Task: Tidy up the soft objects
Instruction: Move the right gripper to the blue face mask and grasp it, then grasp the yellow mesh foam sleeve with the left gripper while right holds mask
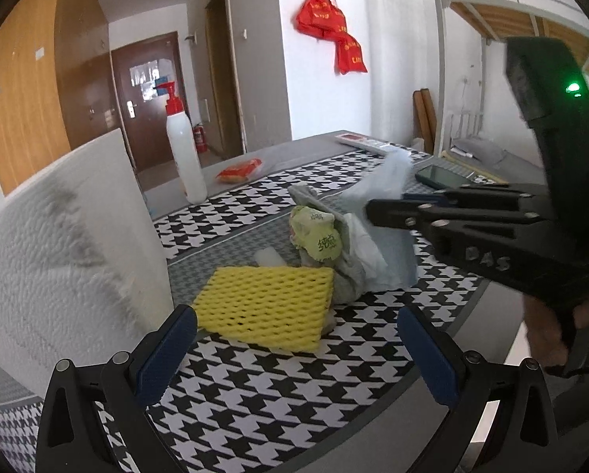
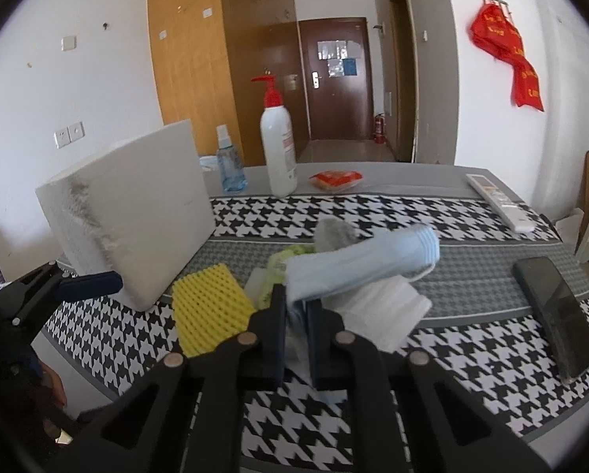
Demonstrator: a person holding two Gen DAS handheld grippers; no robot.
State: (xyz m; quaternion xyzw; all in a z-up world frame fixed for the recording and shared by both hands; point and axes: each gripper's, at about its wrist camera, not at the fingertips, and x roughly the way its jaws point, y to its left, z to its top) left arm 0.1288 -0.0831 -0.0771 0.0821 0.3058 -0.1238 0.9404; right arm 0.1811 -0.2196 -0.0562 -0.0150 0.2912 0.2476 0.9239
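It's a plain white-walled room with a brown door down the hall and red bags (image 2: 507,55) hung on the right wall; the work happens on a table under a black-and-white houndstooth cloth (image 2: 373,213).

In the middle of the cloth sits a loose heap of soft things: a yellow foam net sleeve (image 1: 265,307) lying flat at the near left, a crumpled green-printed wrapper (image 1: 316,236) just behind it, some grey cloth (image 2: 334,232) at the far side and a pad of white foam sheet (image 2: 389,307) to the right. A big white foam block (image 2: 133,213) stands upright on the left of the heap, and a white pump bottle (image 2: 278,149) stands farther back.

The right gripper (image 2: 296,327) has its jaws pinched nearly together on one end of a pale blue face mask (image 2: 373,260). The mask is lifted off the heap and its long axis runs away from the fingers, up and to the right, with the far end and an ear loop hanging free over the white foam sheet.

The left gripper (image 1: 296,351) hovers low at the near edge with its jaws spread wide and nothing between them. The yellow sleeve lies straight ahead of it, just beyond the fingertips, broad side facing the opening.

To my eye the left gripper is the nearer one to that sleeve, while the right is occupied. Whatever comes next for the mask, its drooping free end looks likely to drag across the heap unless it's carried clear.
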